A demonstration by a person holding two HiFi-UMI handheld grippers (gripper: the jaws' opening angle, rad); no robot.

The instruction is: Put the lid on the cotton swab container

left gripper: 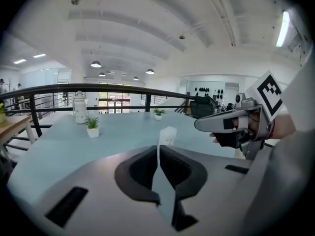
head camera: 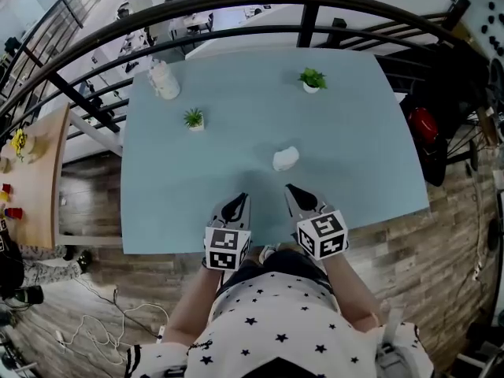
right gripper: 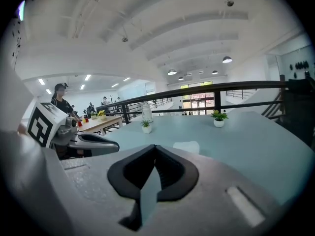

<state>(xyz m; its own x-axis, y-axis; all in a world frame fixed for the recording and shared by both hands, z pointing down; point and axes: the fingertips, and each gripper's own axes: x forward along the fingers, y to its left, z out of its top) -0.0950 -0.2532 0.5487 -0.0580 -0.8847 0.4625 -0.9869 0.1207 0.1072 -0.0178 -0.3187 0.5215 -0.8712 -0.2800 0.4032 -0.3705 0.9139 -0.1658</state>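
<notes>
Centrally on the pale blue tabletop (head camera: 354, 132) is seen the small white plastic cotton swab container (head camera: 286, 158); its lid appears to be on, though it is too small to be sure. Nearer the person than the container, apart from it, the grey left gripper (head camera: 239, 201) and grey right gripper (head camera: 293, 190) are held with jaws pressed together, nothing between them. Left of the container a small green potted plant (head camera: 194, 119) is set.

White shirt (head camera: 276, 325) with black stars
</notes>
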